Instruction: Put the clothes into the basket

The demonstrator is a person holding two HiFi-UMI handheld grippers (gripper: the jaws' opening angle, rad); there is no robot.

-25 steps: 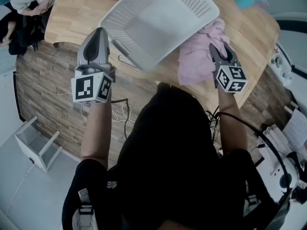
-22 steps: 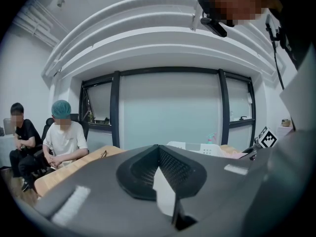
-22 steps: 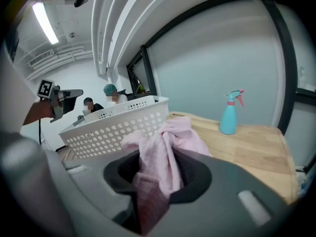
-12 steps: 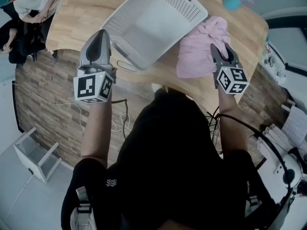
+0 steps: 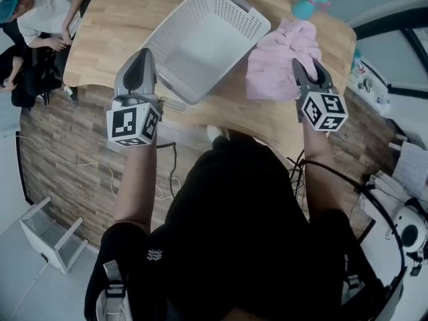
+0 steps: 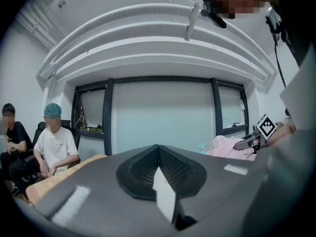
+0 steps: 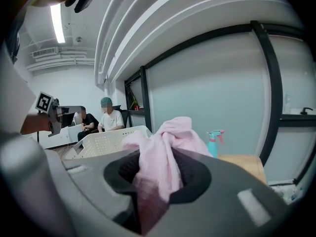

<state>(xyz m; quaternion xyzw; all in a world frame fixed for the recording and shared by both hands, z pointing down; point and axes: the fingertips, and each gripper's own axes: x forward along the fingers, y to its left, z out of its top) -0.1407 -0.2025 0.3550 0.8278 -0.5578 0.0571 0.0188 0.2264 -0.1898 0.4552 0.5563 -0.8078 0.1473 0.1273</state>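
Observation:
A pink garment hangs bunched from my right gripper, just right of the white perforated basket on the wooden table. In the right gripper view the jaws are shut on a fold of the garment, which rises between the pads. My left gripper hovers by the basket's near-left corner, apart from it. Its jaws are shut with nothing held. The left gripper view shows the garment and the right gripper at far right.
A teal spray bottle stands at the table's far right edge. Two seated people are beyond the table's left end. Cables lie on the wood-plank floor, and a small white stool stands at lower left.
My right gripper has risen with the pink garment, drawing it up off the table. The left gripper has risen slightly. The table and basket sit higher in the head view.

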